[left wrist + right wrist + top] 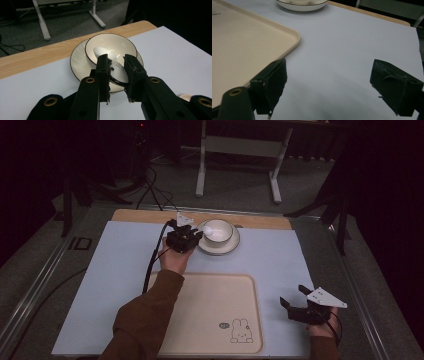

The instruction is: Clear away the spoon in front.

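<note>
Resting idle at near right, the right gripper has jaws wide apart over bare mat beside the tray. Farther off, the left gripper is clamped on a spoon's handle. The spoon lies in the bowl on its saucer; its long axis runs near-far, scoop pointing away.

Glossy ceramic bowl and saucer, matt plastic tray, pale wooden table edge.
</note>
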Demonstrator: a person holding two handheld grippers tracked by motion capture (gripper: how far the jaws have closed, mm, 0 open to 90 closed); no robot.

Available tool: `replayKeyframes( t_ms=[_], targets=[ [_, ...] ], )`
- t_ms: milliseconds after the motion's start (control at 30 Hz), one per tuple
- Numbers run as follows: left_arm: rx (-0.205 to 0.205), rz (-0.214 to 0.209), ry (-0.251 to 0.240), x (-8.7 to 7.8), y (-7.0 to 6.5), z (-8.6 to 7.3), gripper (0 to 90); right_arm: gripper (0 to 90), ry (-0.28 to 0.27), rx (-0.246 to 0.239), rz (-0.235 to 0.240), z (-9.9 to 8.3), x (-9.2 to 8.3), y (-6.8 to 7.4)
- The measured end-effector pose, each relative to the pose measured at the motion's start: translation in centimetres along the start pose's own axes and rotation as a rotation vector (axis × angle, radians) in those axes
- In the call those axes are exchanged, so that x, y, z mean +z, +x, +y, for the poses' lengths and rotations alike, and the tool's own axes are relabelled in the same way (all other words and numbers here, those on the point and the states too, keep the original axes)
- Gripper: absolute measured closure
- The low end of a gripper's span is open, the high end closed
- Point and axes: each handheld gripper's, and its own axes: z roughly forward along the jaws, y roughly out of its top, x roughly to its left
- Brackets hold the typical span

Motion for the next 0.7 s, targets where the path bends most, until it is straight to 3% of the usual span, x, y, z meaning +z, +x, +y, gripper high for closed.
replayKeyframes(
  t_ms=[700],
  targets=[
    [-0.024,0.020,-0.016,-3.8,1.5,-2.0,75.2,13.9,-0.003,0.001,-0.004,0.0,0.0,0.0]
  ],
)
